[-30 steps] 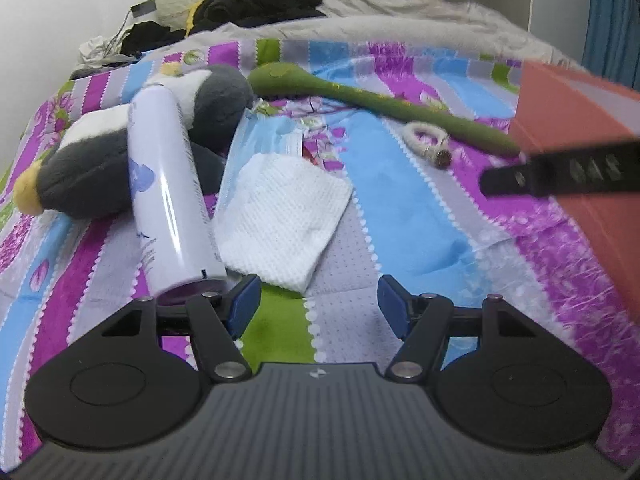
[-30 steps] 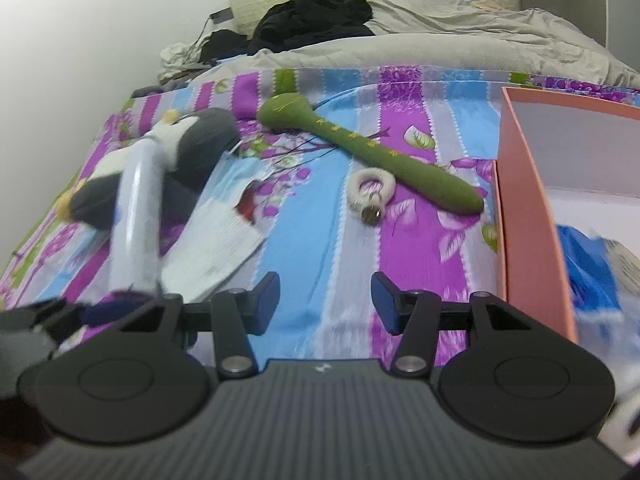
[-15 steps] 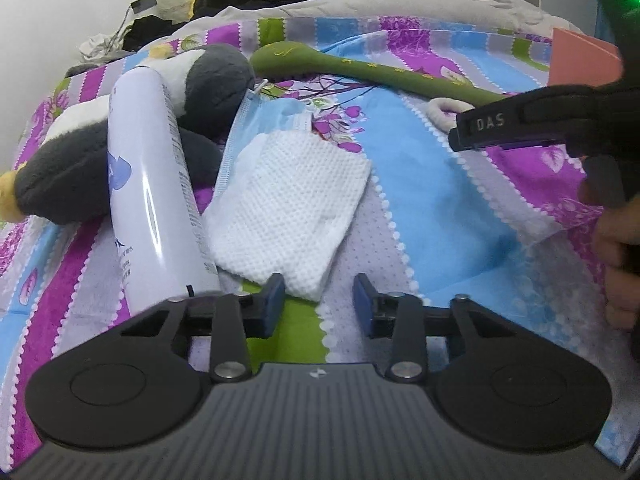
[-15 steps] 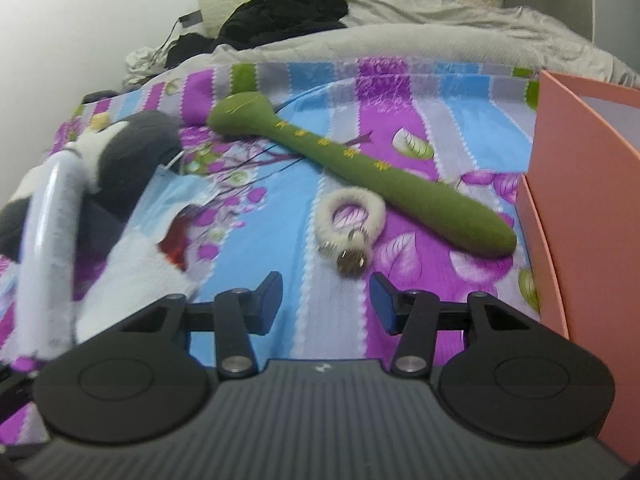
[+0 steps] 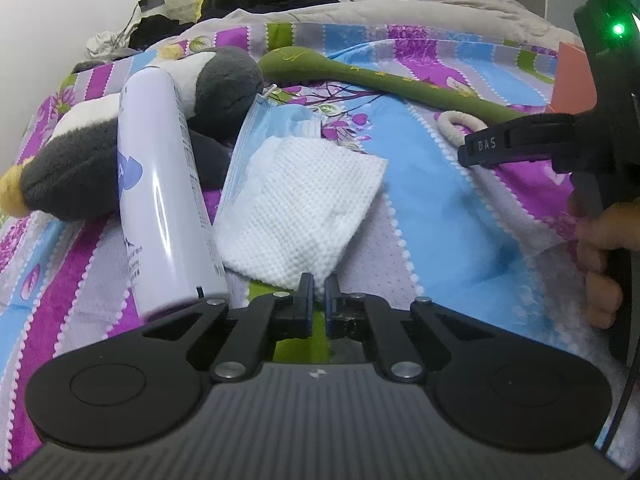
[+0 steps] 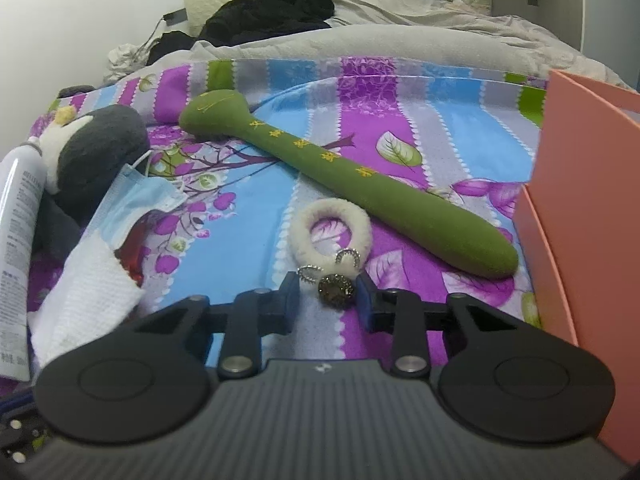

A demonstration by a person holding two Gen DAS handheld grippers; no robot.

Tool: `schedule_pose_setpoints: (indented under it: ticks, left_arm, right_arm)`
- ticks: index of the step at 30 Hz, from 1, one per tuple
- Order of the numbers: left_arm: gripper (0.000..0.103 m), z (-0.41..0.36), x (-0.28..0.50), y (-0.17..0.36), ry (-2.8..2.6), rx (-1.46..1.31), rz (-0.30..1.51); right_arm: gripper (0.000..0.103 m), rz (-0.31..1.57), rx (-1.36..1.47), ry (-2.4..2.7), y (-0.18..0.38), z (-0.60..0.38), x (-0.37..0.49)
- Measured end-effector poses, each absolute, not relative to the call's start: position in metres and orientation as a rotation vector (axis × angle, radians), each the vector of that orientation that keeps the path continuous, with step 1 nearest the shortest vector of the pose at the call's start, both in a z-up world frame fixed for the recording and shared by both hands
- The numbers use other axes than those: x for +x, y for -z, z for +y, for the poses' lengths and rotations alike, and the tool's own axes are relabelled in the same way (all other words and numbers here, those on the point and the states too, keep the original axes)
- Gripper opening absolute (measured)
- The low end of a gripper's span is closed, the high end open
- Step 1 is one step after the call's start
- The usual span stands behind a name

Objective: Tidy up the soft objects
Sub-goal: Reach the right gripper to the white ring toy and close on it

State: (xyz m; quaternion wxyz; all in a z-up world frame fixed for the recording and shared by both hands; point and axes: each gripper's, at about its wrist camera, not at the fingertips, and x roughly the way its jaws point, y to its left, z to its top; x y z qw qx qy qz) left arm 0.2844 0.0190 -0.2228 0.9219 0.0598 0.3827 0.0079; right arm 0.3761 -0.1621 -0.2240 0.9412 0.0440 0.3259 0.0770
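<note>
The left gripper (image 5: 316, 294) had just been closing, and its fingers (image 5: 306, 292) stood almost together, nipping the near corner of the white cloth (image 5: 304, 212). That cloth lay flat on the bed (image 5: 432, 208), its long axis running from the gripper up and away toward the left, its far end resting on a blue mask (image 5: 276, 120). A white can (image 5: 160, 184) lay just beside it on the left, lengthwise toward the camera and propped on a grey plush (image 5: 80, 168). The right gripper (image 6: 327, 294) had also been closing; its fingers (image 6: 290, 290) stood at a narrow gap around the metal charm of the woolly ring (image 6: 332, 236), and whether the pads pressed on it could not be told. The ring lay flat, charm end nearest the gripper. Behind it the green stick (image 6: 340, 180) ran diagonally, broad head far left, narrow tip near right, close to the orange box (image 6: 580, 200) at the right edge. A hand (image 5: 600, 256) held the right gripper's handle in the left view.
</note>
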Motion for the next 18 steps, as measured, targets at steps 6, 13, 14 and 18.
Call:
schedule_pose_setpoints:
  ticks: [6,13,14,18]
  left_arm:
    - [0.006,0.012,0.261,0.21,-0.002,0.094,0.783]
    - [0.006,0.0,0.222,0.193,0.035,0.038,0.776]
    - [0.006,-0.002,0.215,0.191,0.041,0.038,0.778]
    - [0.006,-0.008,0.191,0.183,0.053,0.034,0.788]
  right_arm:
    - [0.033,0.688,0.097,-0.166,0.218,-0.164,0.351]
    - [0.033,0.688,0.078,-0.182,0.2,-0.17,0.305]
    - [0.033,0.69,0.073,-0.184,0.199,-0.171,0.299]
    - [0.033,0.707,0.045,-0.184,0.194,-0.178,0.269]
